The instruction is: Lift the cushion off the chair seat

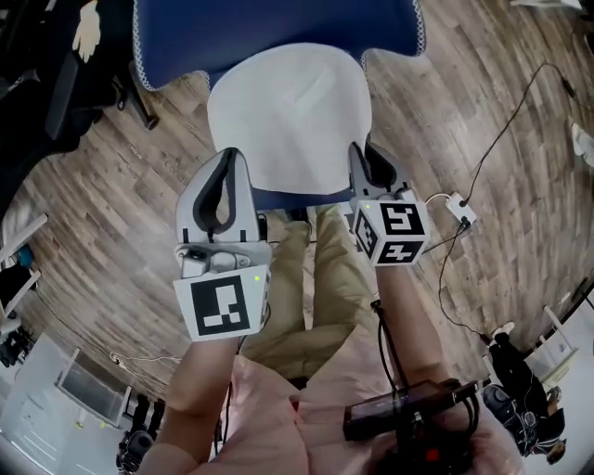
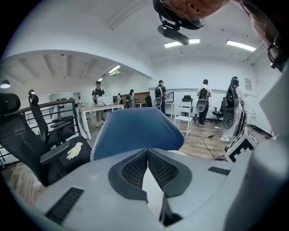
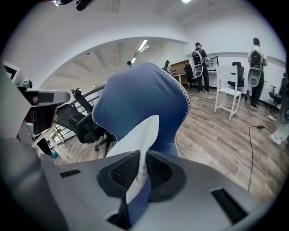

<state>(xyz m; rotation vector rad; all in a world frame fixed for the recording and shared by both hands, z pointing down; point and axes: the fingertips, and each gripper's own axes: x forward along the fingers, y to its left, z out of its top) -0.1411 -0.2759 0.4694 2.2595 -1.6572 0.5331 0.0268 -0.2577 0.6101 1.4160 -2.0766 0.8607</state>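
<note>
The left gripper (image 1: 225, 165) and right gripper (image 1: 366, 160) each have fingers pinched onto a front corner of the white cushion (image 1: 288, 116), seemingly to raise it level off the blue chair (image 1: 278, 23).

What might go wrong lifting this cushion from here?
The right gripper pinches blue fabric along with the cushion, so the chair cover may get tugged up. On the left gripper the jaws meet at the tips with only a sliver of cushion, so that corner might slip and sag.
</note>
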